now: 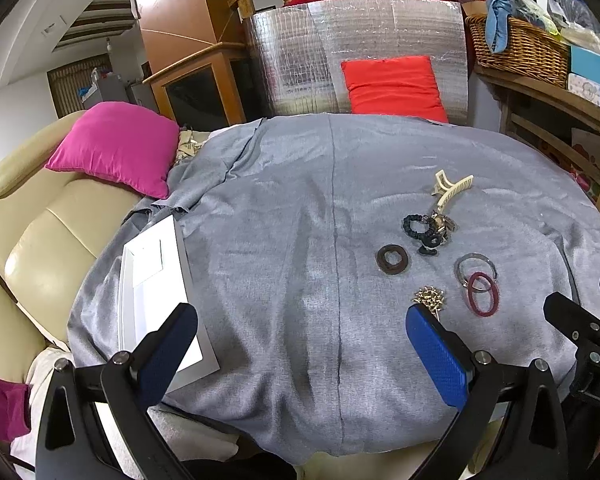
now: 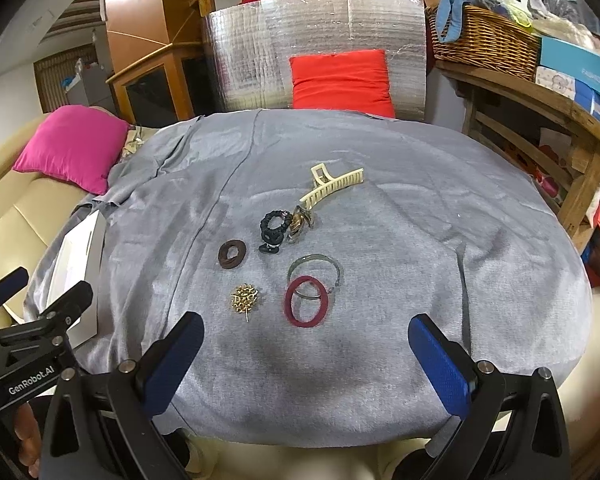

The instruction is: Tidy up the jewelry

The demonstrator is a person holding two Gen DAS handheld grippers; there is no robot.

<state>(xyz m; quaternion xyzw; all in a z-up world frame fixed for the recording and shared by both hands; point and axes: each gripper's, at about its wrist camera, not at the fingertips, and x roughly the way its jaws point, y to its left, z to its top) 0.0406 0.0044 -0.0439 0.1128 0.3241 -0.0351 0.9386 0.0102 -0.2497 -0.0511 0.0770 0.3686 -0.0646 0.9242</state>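
Jewelry lies loose on a grey cloth (image 1: 284,240) (image 2: 420,248). A gold brooch (image 1: 429,298) (image 2: 244,299) sits nearest, beside a maroon hair band (image 1: 483,294) (image 2: 307,301) that overlaps a clear bangle (image 1: 476,267) (image 2: 315,276). Farther back are a brown ring (image 1: 392,259) (image 2: 231,255), a black scrunchie (image 1: 419,229) (image 2: 275,227) and a cream claw clip (image 1: 450,189) (image 2: 331,185). A white box (image 1: 156,292) (image 2: 75,260) rests at the cloth's left edge. My left gripper (image 1: 302,344) is open with nothing between its fingers. My right gripper (image 2: 306,354) is open and empty too.
A beige leather sofa (image 1: 40,240) with a pink cushion (image 1: 116,146) (image 2: 70,146) lies left. Behind the cloth stand a silver foil panel (image 1: 360,52) and a red cushion (image 1: 394,84) (image 2: 342,80). A wooden shelf with a wicker basket (image 1: 516,50) (image 2: 484,40) is right.
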